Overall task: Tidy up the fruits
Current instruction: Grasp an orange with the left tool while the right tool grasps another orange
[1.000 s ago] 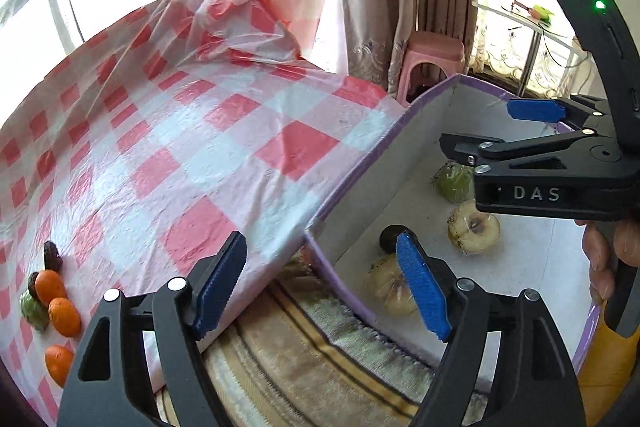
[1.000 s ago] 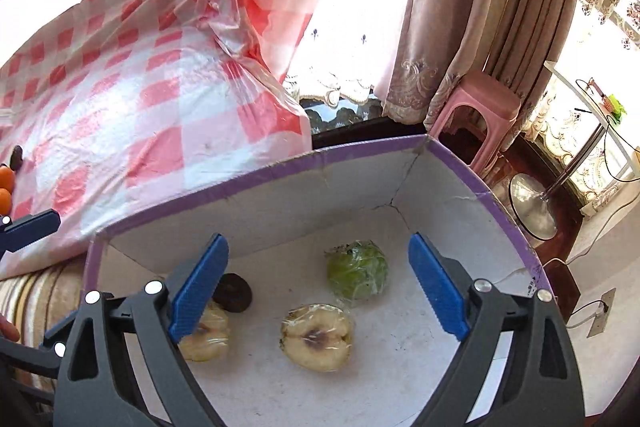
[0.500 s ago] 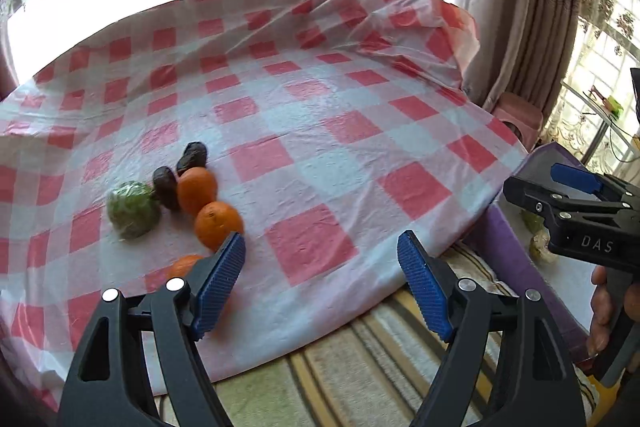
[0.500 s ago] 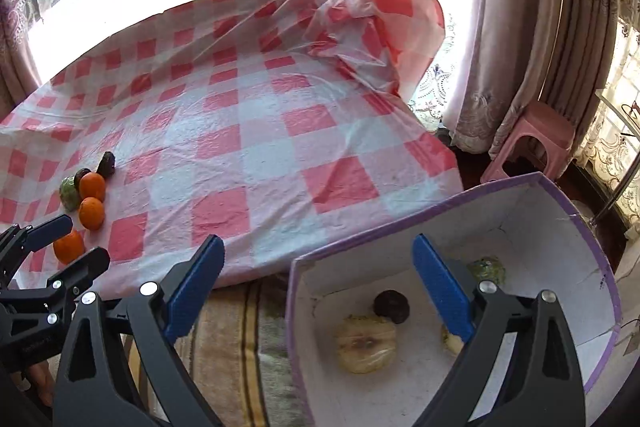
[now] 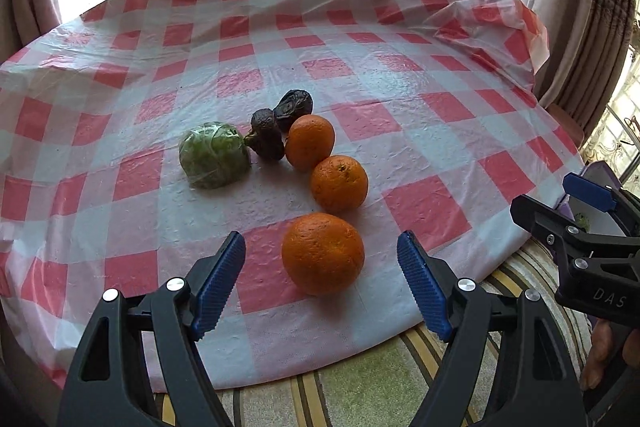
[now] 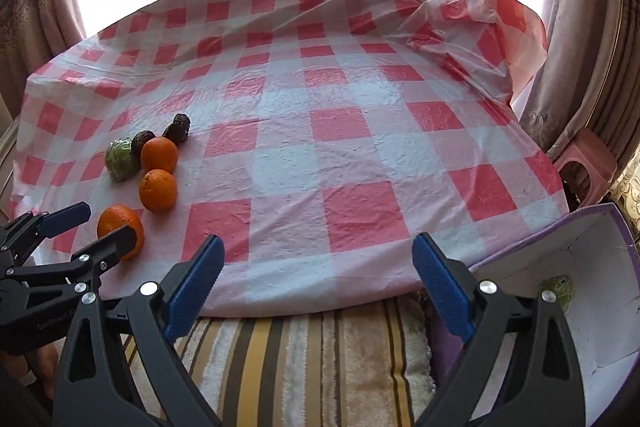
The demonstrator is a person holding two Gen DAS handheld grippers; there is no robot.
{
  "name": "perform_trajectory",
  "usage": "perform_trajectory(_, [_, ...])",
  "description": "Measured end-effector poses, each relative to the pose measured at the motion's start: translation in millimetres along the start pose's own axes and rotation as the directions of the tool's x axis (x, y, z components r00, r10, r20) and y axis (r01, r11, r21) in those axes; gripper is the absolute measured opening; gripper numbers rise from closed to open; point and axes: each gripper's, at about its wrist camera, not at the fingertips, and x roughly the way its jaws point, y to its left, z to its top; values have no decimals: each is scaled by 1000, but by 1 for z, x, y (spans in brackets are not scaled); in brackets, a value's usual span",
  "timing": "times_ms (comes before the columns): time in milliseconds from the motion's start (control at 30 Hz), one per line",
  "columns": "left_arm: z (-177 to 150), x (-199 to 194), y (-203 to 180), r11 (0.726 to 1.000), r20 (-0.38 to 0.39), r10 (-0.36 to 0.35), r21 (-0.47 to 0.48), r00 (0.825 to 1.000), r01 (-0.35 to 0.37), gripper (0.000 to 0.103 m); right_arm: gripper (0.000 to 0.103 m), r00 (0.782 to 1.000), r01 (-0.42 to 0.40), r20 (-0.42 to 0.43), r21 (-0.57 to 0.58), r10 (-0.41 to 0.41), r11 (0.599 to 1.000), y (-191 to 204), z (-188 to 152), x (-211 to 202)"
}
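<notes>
On the cloth — three oranges (image 5: 322,253), two dark wrinkled fruits (image 5: 265,140), one wrapped green fruit (image 5: 214,154).

Three oranges lie in a curved line on the cloth: nearest orange (image 5: 322,253), middle orange (image 5: 339,183) at its 12 o'clock, far orange (image 5: 310,142). Two dark wrinkled fruits (image 5: 266,139) touch it at 10 o'clock; a wrapped green fruit (image 5: 213,154) lies at 9.

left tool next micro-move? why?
Probably ease the left tool forward and down so its pads straddle the nearest orange, then close. The tool is open and empty, and that orange sits between the pads but just ahead of them, apart from the other fruit on the checked tablecloth.
</notes>
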Motion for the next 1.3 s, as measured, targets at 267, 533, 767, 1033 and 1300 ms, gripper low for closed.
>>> perform_trajectory(267, [-5,16,0,1000,-60,-30,7,998,30,43,95,1000,-6,-19,-7,6,1000,3,4,9])
perform_trajectory(533, [-6,12,7,1000,-48,-8,-2,999,8,41,95,999,-26,-22,-25,25,999,18,9,16])
perform_trajectory(767, [-6,4,38,989,-15,146,-35,989,-147,42,95,997,-76,-24,-85,74,993,52,20,28])
perform_trajectory(1033, [-8,-2,75,958,-10,267,-108,964,-266,42,95,991,-127,-55,-168,120,977,93,29,47])
perform_trajectory(1300, [-12,-5,95,940,-11,308,-148,951,-306,42,85,983,-174,-94,-216,157,961,124,34,65])
